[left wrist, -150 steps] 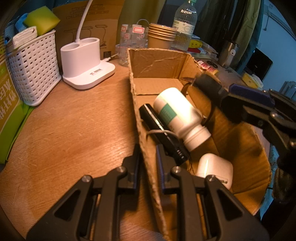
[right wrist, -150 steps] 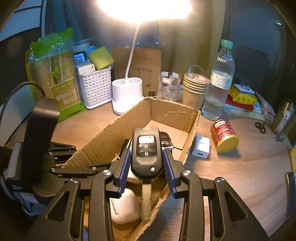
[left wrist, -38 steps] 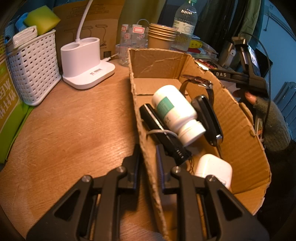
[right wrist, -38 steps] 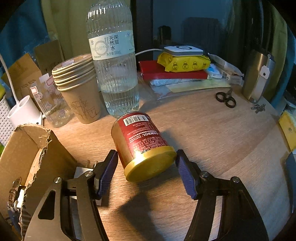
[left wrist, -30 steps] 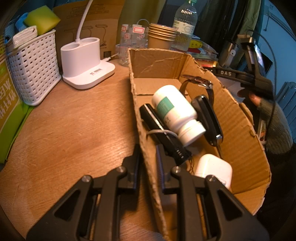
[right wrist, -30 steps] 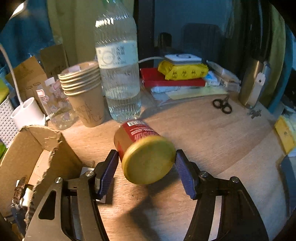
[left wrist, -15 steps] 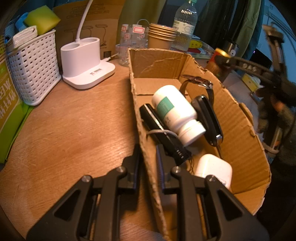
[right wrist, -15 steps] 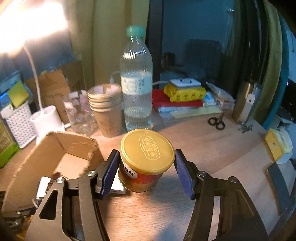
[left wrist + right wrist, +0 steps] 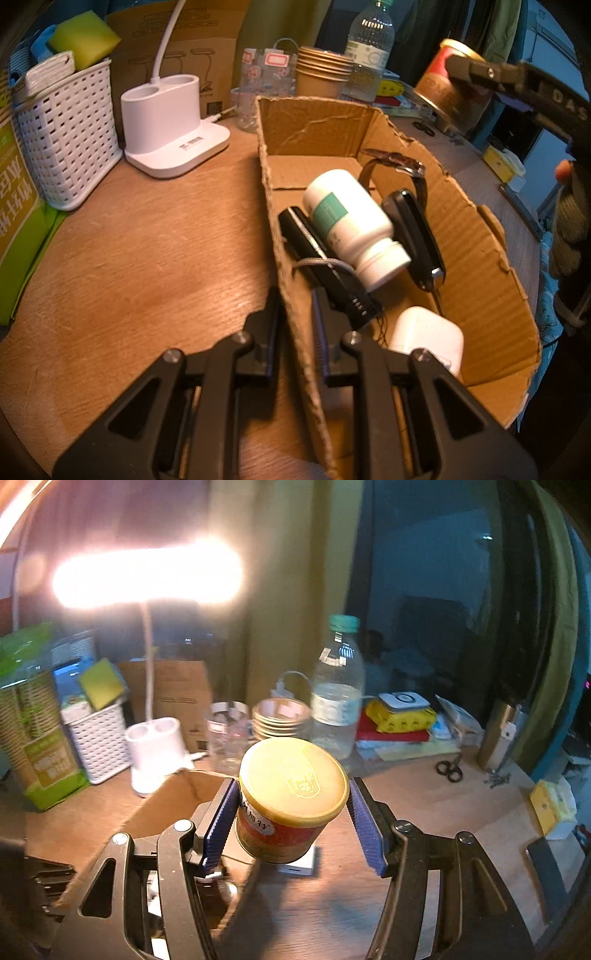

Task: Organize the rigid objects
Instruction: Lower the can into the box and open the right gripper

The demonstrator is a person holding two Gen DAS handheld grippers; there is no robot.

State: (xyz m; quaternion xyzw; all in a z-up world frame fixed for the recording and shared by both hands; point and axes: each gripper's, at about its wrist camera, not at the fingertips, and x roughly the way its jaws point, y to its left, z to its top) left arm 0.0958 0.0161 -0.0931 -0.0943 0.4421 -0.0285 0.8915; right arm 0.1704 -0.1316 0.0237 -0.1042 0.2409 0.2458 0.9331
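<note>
My left gripper (image 9: 297,325) is shut on the near left wall of the open cardboard box (image 9: 317,125). In the box lie a white pill bottle (image 9: 351,221), a black flashlight (image 9: 325,266), a car key (image 9: 415,236), a wristwatch (image 9: 399,162) and a white earbud case (image 9: 428,336). My right gripper (image 9: 293,818) is shut on a red can with a gold lid (image 9: 291,794) and holds it upright in the air above the box's right side. The can also shows in the left wrist view (image 9: 448,86).
On the wooden table behind the box stand a white lamp base (image 9: 173,122), a white basket (image 9: 62,125), paper cups (image 9: 321,74), a glass jar (image 9: 262,88) and a water bottle (image 9: 338,698). A white charger (image 9: 297,864), scissors (image 9: 448,770) and yellow packs (image 9: 402,712) lie to the right.
My right gripper picked the can off the table, turned it upright and lifted it towards the box. My left gripper has stayed on the box wall.
</note>
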